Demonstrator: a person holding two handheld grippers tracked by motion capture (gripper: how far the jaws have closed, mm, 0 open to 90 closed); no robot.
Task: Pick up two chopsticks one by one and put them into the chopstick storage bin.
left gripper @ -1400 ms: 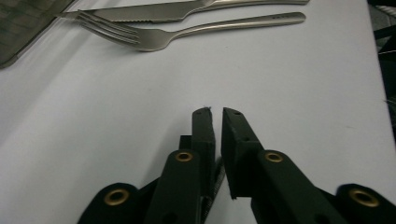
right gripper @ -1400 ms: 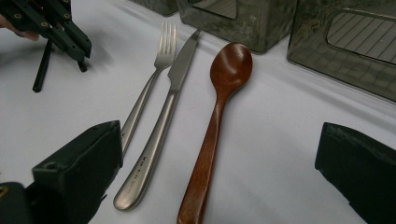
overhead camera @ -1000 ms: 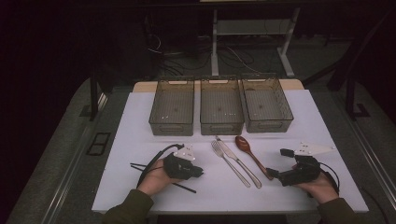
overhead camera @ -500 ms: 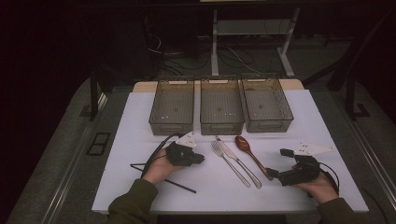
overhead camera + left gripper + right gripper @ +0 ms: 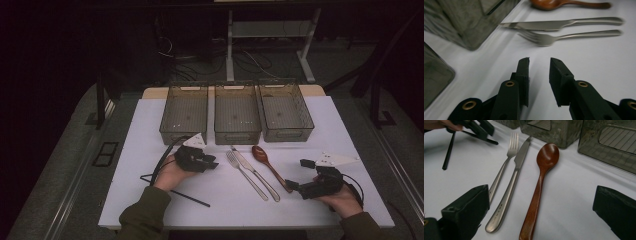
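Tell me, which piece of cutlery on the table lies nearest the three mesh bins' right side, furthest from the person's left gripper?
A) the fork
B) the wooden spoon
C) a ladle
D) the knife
B: in the high view the wooden spoon lies right of the knife and the fork, so it is the farthest of the three from the left gripper.

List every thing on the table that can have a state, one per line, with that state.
Left tongs: just been opening, nothing between them.
Right tongs: open wide, empty.
Three smoky clear plastic bins: upright, look empty.
Steel fork: flat, untouched.
Steel knife: flat, untouched.
Brown wooden spoon: flat, bowl up.
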